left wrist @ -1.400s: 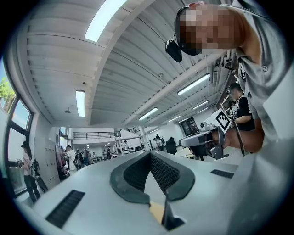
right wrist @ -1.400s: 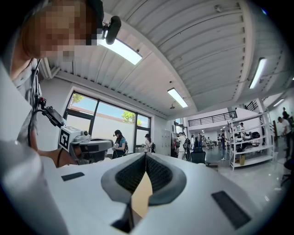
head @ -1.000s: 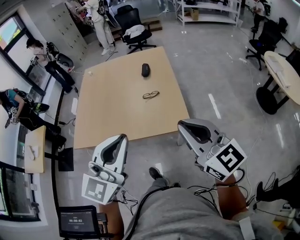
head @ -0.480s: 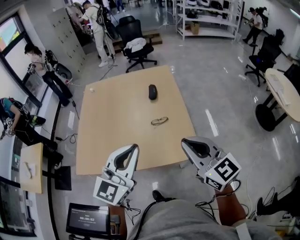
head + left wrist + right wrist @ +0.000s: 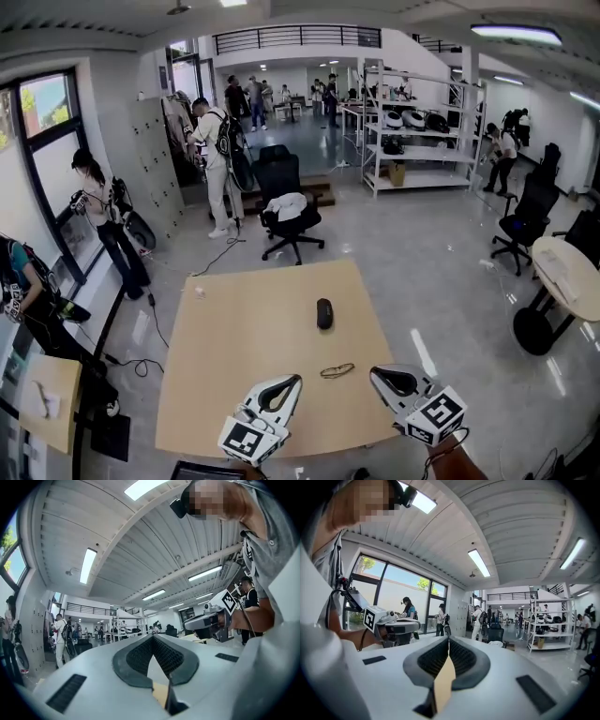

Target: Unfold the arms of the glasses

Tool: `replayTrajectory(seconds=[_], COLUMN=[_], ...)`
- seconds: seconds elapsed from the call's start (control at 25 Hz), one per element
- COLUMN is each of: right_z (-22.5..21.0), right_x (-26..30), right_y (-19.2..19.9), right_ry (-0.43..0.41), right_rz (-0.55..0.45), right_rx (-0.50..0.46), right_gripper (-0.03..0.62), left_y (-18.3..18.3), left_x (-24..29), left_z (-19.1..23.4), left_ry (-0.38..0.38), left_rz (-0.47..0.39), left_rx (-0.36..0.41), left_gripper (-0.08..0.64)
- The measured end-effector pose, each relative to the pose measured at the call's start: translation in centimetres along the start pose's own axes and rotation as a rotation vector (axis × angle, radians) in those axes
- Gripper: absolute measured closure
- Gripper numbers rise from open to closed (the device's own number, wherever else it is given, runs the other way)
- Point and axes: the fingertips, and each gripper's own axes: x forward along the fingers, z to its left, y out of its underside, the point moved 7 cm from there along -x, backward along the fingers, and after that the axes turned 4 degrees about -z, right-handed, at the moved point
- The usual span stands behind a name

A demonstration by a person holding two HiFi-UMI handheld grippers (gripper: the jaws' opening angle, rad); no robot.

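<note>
**Glasses on the tabletop, not yet touched by either gripper**

The glasses point(image 5: 337, 370) are seen lying flat on the tabletop point(image 5: 244, 347), close to its near edge. A dark oblong object point(image 5: 324, 313) lies farther back and well apart from them. At this size it cannot be made out whether the arms are folded.

The left gripper point(image 5: 286, 382) and the right gripper point(image 5: 380, 375) are held low at the near edge, one on each side of the glasses. The glasses lie between the two and just beyond their tips, and no contact is shown with either. The right gripper is judged the nearer.

In the left gripper view the fingers point(image 5: 136, 656) are clenched tip to tip with nothing between them. The same is seen of the right gripper's fingers point(image 5: 461, 660) — pressed together and empty.

The glasses are judged to be light, thin-framed and easily slid across the smooth wood. The hinges are taken to be the weak point and the lenses to be slippery. The front frame is best pinned near the bridge or a rim by one gripper, while an arm is taken near its free end by the other — lightly, and swung only about its hinge.
</note>
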Motion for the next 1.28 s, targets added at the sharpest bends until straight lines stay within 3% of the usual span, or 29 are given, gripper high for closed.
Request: replayTrajectory(seconds=[0.44, 0.72, 0.96, 1.04, 1.28], right_z=[-11.3, -18.5, -23.2, -24.0, -24.3], right_x=[8.5, 11.6, 13.2, 14.5, 17.5], right_y=[2.7, 4.4, 10.8, 13.3, 23.9], right_ry=[-0.020, -0.089, -0.132, -0.137, -0.146], right_rz=[0.050, 0.049, 0.118, 0.160, 0.341], right_rx=[0.082, 0.071, 0.133, 0.160, 0.263], right_gripper=[0.584, 0.584, 0.584, 0.584, 0.583], left_y=[4.1, 5.9, 12.3, 15.3, 25.8], left_x=[9.8, 16.1, 20.2, 20.9, 20.8], left_z=[7.0, 8.8, 8.1, 9.0, 9.6], left_ry=[-0.018, -0.073, -0.104, -0.098, -0.060], left_rz=[0.094, 0.113, 0.216, 0.254, 0.433], left_rx=[-0.025, -0.007, -0.089, -0.096, -0.227], left_gripper=[0.555, 0.555, 0.555, 0.555, 0.555])
